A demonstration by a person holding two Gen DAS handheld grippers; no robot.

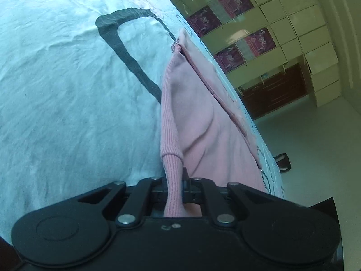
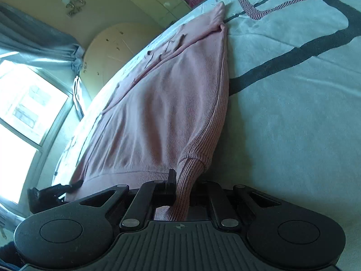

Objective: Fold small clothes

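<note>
Pink ribbed knit fills the middle of both views: a pink sweater [image 1: 198, 117] lies stretched out on a pale blue bedsheet [image 1: 67, 90], running away from each camera toward the far edge of the bed. Left gripper [image 1: 174, 180] first: its jaws are clamped on the ribbed hem [image 1: 172, 176], a thick fold of it rising straight up between the black fingers and spilling back over the gripper body. From that pinch the garment fans forward and to the right, close along the bed's edge, with a seam line [image 1: 216, 85] running down its length to a narrow tip far ahead.

Over to the right wrist view, and the right gripper [image 2: 180, 187] is doing the same job: clenched on a bunched corner of ribbed band [image 2: 189, 169], the cloth pulled up between the fingers. Here the sweater [image 2: 158, 103] spreads ahead and to the left of the claw, its ribbed edge [image 2: 222, 85] lying flat against the sheet on the right-hand side. Low at the left of this view the other gripper [image 2: 54, 192] shows as a dark shape at the sweater's bottom edge.

A broad dark printed band [image 2: 293, 54] loops across the bedsheet [image 2: 293, 135] just beside the sweater. Beyond the bed, cream cabinets [image 1: 300, 22] carry purple posters [image 1: 234, 2]; a bright window [image 2: 24, 113] and a grey-blue curtain [image 2: 45, 45] sit to the left.
</note>
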